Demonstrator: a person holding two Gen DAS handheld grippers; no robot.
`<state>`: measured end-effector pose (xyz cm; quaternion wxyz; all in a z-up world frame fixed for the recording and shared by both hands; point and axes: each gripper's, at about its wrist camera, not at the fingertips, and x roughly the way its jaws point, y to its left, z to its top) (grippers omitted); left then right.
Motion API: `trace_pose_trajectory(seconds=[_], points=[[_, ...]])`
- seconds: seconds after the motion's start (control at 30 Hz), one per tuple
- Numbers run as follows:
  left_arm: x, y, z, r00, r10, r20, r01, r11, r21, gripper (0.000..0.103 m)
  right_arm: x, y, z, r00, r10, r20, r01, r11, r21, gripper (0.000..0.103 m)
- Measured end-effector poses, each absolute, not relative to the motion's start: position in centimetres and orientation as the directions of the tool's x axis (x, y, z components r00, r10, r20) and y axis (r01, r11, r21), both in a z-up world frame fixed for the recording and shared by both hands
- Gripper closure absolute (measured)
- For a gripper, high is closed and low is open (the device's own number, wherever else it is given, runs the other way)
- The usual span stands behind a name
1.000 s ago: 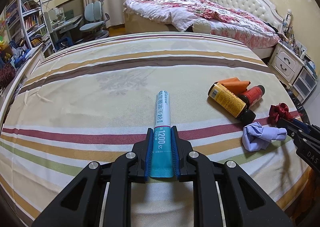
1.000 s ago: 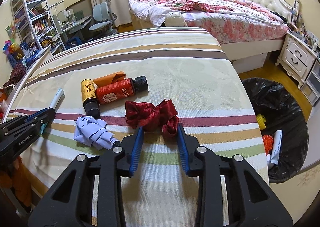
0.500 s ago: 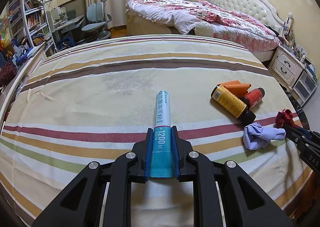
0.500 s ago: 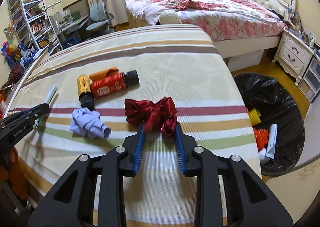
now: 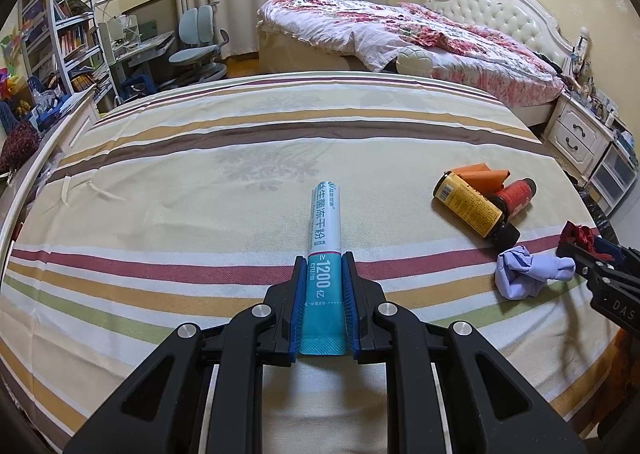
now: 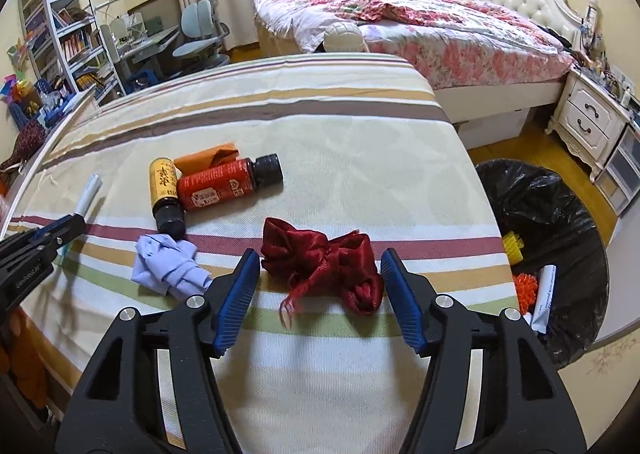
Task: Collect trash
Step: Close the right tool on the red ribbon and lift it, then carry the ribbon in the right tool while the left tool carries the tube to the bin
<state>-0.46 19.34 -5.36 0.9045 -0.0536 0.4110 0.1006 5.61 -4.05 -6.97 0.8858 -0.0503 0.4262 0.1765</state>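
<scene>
Since the earlier frame the right gripper [image 6: 316, 286] has just been opening: its ribbed blue pads now stand clear on either side of the crumpled red satin ribbon [image 6: 324, 266], which lies loose between them on the striped bedcover [image 6: 320, 113]. To its right sits a bin with a glossy black liner [image 6: 560, 213]. The left gripper [image 5: 323, 306] is clamped tight on a slim teal-and-white tube [image 5: 324, 254], lying flat.

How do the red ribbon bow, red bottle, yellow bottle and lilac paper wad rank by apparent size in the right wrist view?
1. red ribbon bow, nearest the camera
2. red bottle
3. lilac paper wad and yellow bottle, too alike to rank
</scene>
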Motion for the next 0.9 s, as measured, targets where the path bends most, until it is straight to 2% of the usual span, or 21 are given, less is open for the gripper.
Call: trace_pose_trajectory(seconds=[0.17,0.37,0.9], points=[[-0.6,19.6,-5.3,0.646,0.135,-0.751,-0.232,0.972,-0.025,0.084,5.3,-4.4,-6.9,0.582,0.263,-0.77,-0.349,0.935,0.055,0.064],[-1.0,19.4,-4.8,0.664,0.13,-0.737,-0.226,0.974,-0.033,0.084,4.8,-5.2,-6.7,0.599,0.256,-0.759,-0.327,0.943,0.061,0.068],[-1.5,17.4,-2.4,0.715,0.082,-0.694,-0.176,0.982,-0.066,0.085,3.8,-8.5,-4.5,0.666,0.235,-0.708,-0.267,0.961,0.068,0.068]])
